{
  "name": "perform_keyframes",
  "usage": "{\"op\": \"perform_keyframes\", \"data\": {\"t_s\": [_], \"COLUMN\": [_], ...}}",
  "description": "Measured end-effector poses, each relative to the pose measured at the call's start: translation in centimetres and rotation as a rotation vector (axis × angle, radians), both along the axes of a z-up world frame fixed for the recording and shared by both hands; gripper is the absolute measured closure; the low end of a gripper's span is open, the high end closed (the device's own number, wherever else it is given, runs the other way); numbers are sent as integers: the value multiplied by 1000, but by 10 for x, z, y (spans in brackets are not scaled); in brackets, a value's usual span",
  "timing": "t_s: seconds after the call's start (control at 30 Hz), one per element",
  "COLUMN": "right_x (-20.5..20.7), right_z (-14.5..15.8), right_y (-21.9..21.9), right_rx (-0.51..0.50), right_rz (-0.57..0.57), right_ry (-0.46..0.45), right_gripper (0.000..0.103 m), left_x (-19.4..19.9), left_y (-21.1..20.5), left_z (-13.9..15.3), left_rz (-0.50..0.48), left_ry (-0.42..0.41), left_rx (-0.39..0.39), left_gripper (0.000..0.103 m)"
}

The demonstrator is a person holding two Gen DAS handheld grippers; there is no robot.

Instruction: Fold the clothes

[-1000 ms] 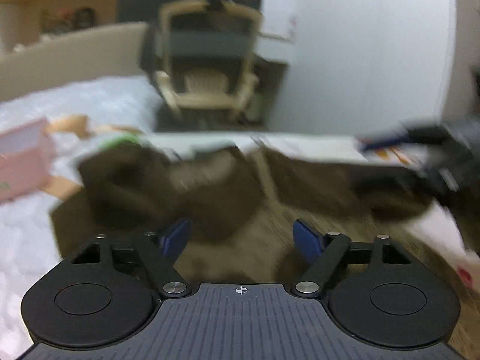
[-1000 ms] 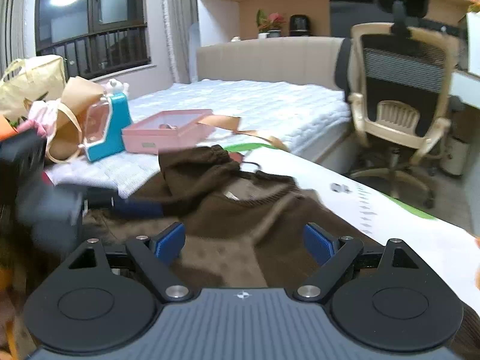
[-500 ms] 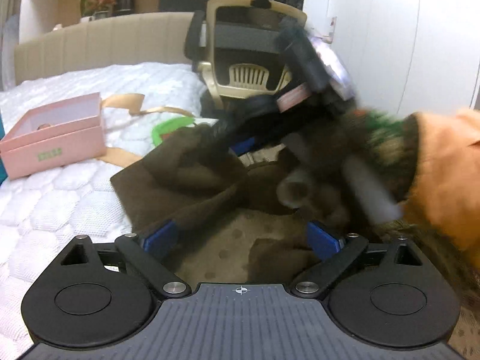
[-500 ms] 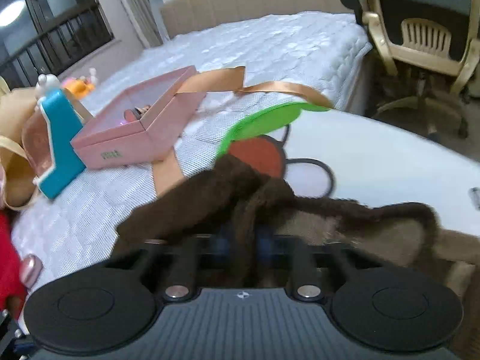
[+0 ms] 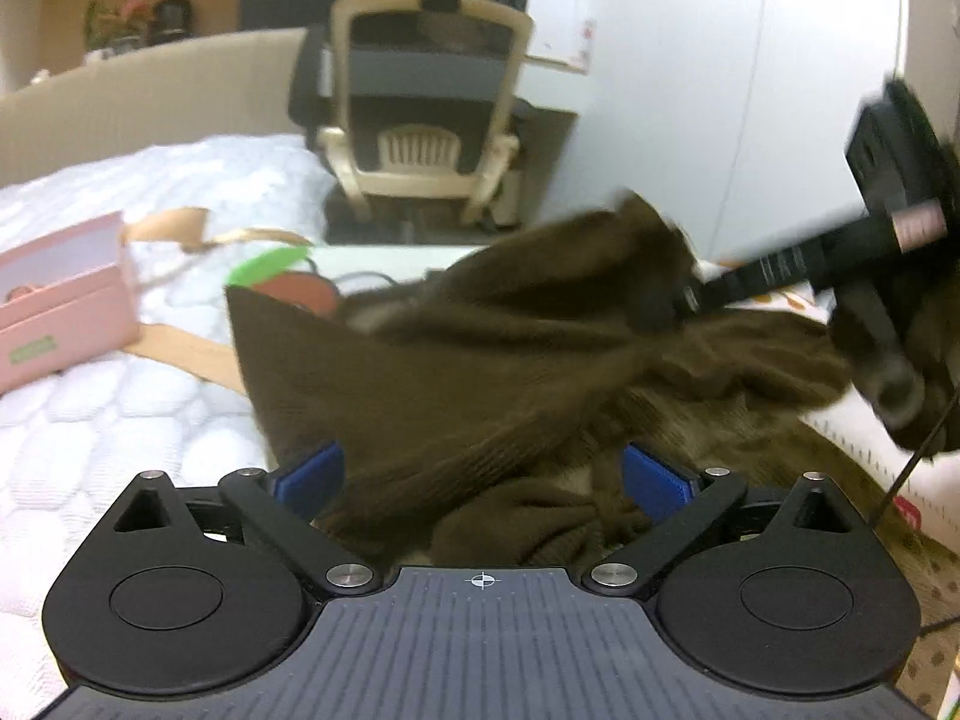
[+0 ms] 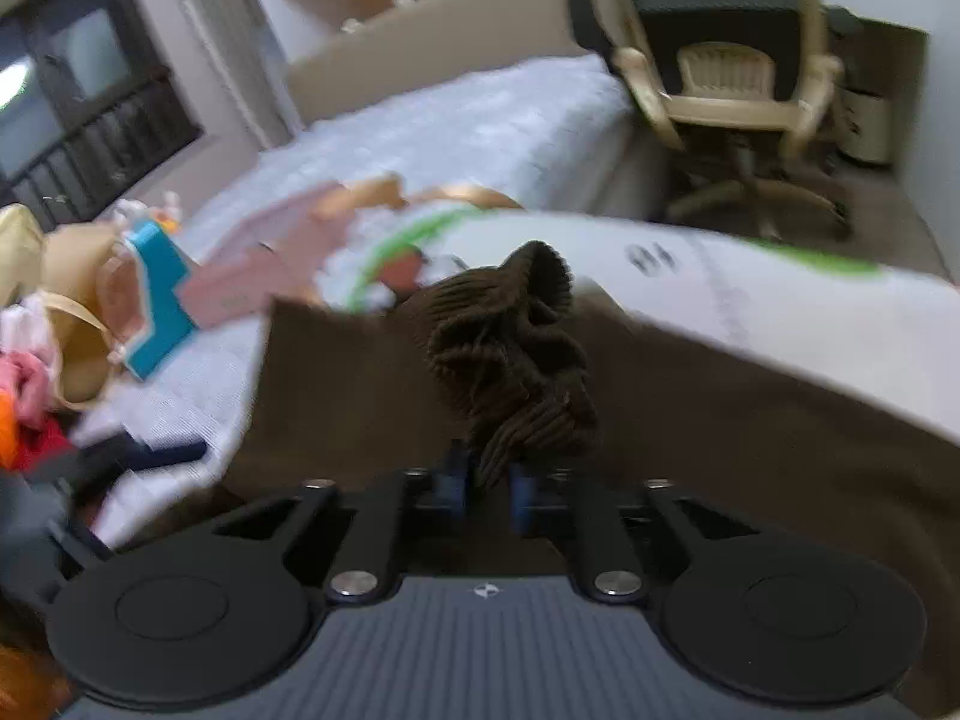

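Right gripper (image 6: 487, 483) clamped on bunched ribbed edge of brown garment (image 5: 456, 372), lifted above white mat (image 6: 780, 300). Left gripper (image 5: 480, 474) spread wide, blue pads (image 5: 309, 471) either side of lower folds, gripping nothing. Rest of garment spread on mat beside quilted bed (image 5: 90, 420). Pink box (image 5: 54, 312) on bed, well apart. Cream chair (image 5: 420, 120) behind. Heavy motion blur.

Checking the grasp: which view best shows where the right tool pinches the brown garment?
The right wrist view: the right tool is shut on a ribbed bunch of the brown garment. The left wrist view shows it blurred, from the side.
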State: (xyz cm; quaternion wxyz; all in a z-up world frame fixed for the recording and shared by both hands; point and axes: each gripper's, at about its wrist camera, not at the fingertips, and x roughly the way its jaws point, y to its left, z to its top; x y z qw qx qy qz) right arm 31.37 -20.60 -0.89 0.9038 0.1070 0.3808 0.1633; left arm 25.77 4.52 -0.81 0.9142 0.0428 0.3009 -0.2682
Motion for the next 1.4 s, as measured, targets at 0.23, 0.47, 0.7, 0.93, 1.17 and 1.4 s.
{"op": "perform_keyframes", "data": {"t_s": [0.23, 0.47, 0.7, 0.93, 1.17, 1.4], "right_x": [8, 21, -59, -94, -78, -15], "right_z": [-9, -35, 13, -15, 10, 122], "right_y": [-17, -29, -126, -205, -164, -16], "right_rx": [-17, -128, -188, -129, -130, -32], "right_rz": [-108, -89, -275, -548, -369, 101], "right_ry": [-109, -2, -80, -17, -126, -362], "right_gripper": [49, 49, 38, 38, 91, 91], "left_x": [4, 34, 38, 23, 4, -11], "left_y": [-3, -1, -2, -20, -22, -25], "left_z": [-2, -9, -11, 4, 11, 13], "left_rz": [16, 81, 113, 63, 31, -10], "left_ry": [1, 87, 119, 79, 39, 13], "left_rx": [21, -64, -88, -113, -89, -85], "left_gripper": [1, 0, 0, 0, 0, 0]}}
